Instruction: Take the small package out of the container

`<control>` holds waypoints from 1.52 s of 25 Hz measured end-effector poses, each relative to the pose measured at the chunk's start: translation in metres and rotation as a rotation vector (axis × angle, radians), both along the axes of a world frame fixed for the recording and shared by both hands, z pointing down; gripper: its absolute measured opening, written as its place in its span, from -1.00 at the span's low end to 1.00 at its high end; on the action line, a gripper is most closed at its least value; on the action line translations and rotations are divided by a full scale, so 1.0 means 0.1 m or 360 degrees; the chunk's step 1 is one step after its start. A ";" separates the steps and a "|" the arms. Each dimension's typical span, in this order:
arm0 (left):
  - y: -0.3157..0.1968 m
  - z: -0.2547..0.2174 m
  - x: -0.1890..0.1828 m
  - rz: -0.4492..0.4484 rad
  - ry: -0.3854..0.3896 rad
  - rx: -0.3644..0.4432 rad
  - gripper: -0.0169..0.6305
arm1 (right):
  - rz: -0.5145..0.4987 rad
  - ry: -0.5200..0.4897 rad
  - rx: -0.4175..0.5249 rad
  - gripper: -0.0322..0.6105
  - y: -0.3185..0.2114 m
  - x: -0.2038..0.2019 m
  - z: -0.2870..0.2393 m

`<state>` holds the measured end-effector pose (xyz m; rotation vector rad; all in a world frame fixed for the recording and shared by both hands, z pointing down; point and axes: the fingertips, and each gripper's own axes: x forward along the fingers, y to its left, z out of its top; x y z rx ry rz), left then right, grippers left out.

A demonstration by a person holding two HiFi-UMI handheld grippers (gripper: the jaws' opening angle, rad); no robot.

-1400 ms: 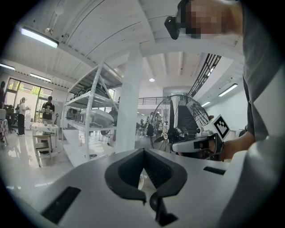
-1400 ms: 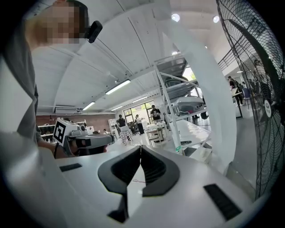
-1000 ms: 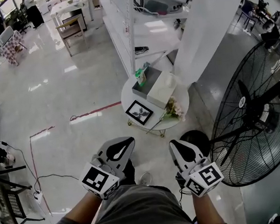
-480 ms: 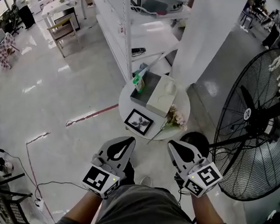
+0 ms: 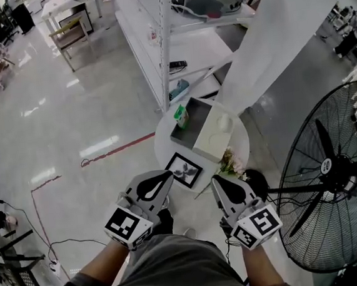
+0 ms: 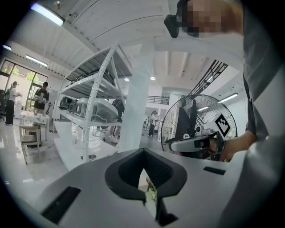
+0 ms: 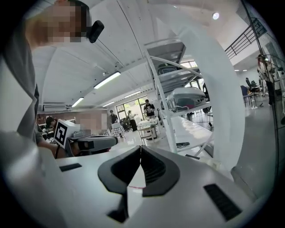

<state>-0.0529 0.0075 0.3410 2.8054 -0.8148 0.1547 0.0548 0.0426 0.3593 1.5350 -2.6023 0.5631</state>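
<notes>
A small green and white package (image 5: 179,116) stands upright at the left end of an open grey container (image 5: 195,112) on a small round white table (image 5: 166,143). Both grippers are held close to my body, short of the table. In the head view my left gripper (image 5: 167,173) is shut and empty, its tip over the table's near edge. My right gripper (image 5: 213,180) is also shut and empty, near the flowers (image 5: 232,163). The left gripper view shows shut jaws (image 6: 143,154) and the right gripper view shows the same (image 7: 140,148).
A white box (image 5: 214,132) lies against the container, and a framed picture (image 5: 184,169) sits on the table's near side. A large floor fan (image 5: 333,181) stands to the right. A white shelf rack (image 5: 169,46) and a white pillar (image 5: 275,35) rise behind the table.
The table and container have drawn nearer and now sit just ahead of the gripper tips. Both grippers stay shut and keep their place before my body.
</notes>
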 end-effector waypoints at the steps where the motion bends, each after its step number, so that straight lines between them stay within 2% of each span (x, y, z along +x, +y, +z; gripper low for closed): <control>1: -0.09 0.01 -0.02 0.0008 -0.0002 -0.0009 -0.91 | 0.0006 0.0002 -0.0007 -0.83 -0.09 -0.03 0.00; 9: -0.77 0.12 -0.15 0.0065 -0.0006 -0.0062 -0.91 | 0.0080 0.0015 -0.0067 -0.83 -0.69 -0.13 0.08; 15: -1.11 0.24 -0.23 0.0114 -0.0032 -0.0084 -0.91 | 0.0134 0.0046 -0.0089 -0.83 -1.00 -0.18 0.10; 22: -1.44 0.42 -0.23 0.0104 -0.0025 -0.0142 -0.90 | 0.0173 0.0065 -0.0131 -0.83 -1.27 -0.14 0.23; 33: -1.76 0.88 0.00 0.0072 -0.0118 -0.0214 -0.90 | 0.0123 0.0075 -0.0164 -0.83 -1.68 0.11 0.45; 38: -1.91 1.13 0.19 -0.0006 -0.0159 -0.0253 -0.90 | 0.0058 0.0048 -0.0216 -0.83 -1.85 0.29 0.67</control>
